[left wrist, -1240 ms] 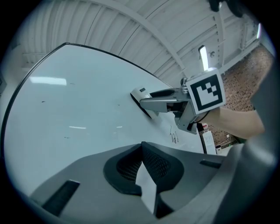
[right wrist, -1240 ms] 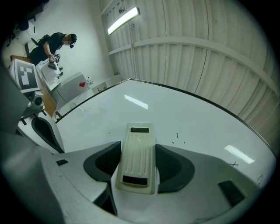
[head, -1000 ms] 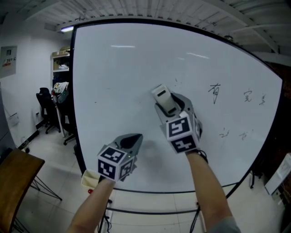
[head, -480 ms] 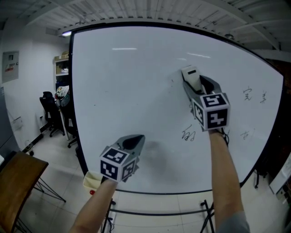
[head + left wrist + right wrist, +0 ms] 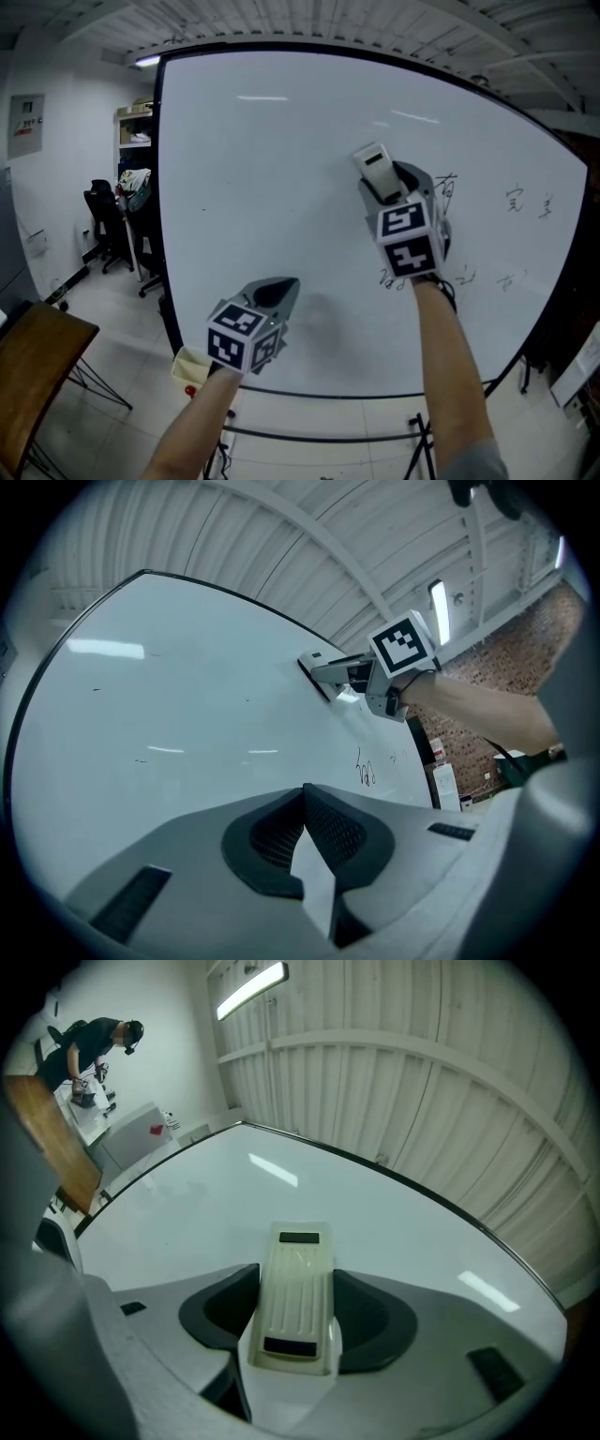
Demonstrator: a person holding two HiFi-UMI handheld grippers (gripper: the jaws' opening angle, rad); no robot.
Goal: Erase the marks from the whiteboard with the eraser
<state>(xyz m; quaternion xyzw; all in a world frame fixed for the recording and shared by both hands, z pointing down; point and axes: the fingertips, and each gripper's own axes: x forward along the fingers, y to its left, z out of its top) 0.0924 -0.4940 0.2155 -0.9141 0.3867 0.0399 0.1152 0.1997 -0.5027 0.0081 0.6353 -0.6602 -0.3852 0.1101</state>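
The whiteboard [image 5: 272, 169] stands upright on a black frame [image 5: 319, 438] over a pale tiled floor [image 5: 94, 422]. Its face is mostly white. Dark handwritten marks [image 5: 514, 198] sit toward 3 o'clock, with fainter ones [image 5: 506, 278] toward 4 o'clock. The cream eraser [image 5: 375, 169] seems to rest against the face just right of centre. On the floor, a black office chair [image 5: 105, 225] stands at 9 o'clock and a wooden table [image 5: 33, 361] at 8 o'clock.
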